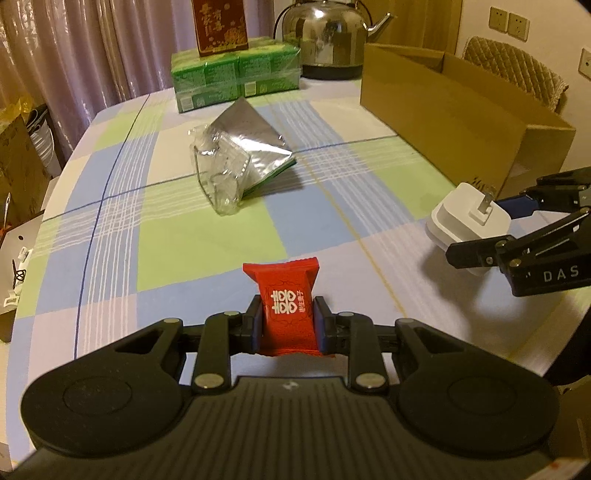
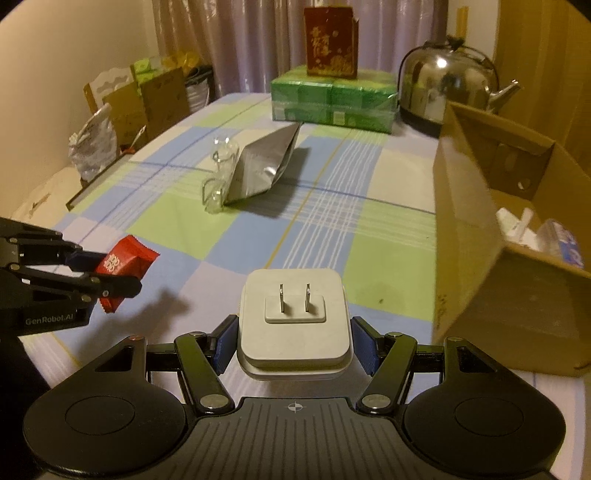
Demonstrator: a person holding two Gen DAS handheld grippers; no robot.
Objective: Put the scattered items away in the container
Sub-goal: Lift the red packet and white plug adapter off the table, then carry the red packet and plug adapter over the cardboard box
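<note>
My left gripper point(image 1: 287, 320) is shut on a red candy packet point(image 1: 286, 299) and holds it above the checked tablecloth; it also shows in the right wrist view point(image 2: 123, 264). My right gripper point(image 2: 293, 341) is shut on a white plug adapter point(image 2: 293, 314) with two prongs up, seen too in the left wrist view point(image 1: 467, 223). The open cardboard box point(image 1: 454, 114) stands at the right, with white and blue items inside point(image 2: 539, 236). A silver foil pouch point(image 1: 255, 147) and a clear plastic wrapper point(image 1: 218, 173) lie mid-table.
A green pack of boxes point(image 1: 232, 75) with a red box point(image 1: 219, 26) on top and a steel kettle point(image 1: 325, 37) stand at the far edge. Cardboard boxes and a bag point(image 2: 92, 147) sit beyond the table's left side.
</note>
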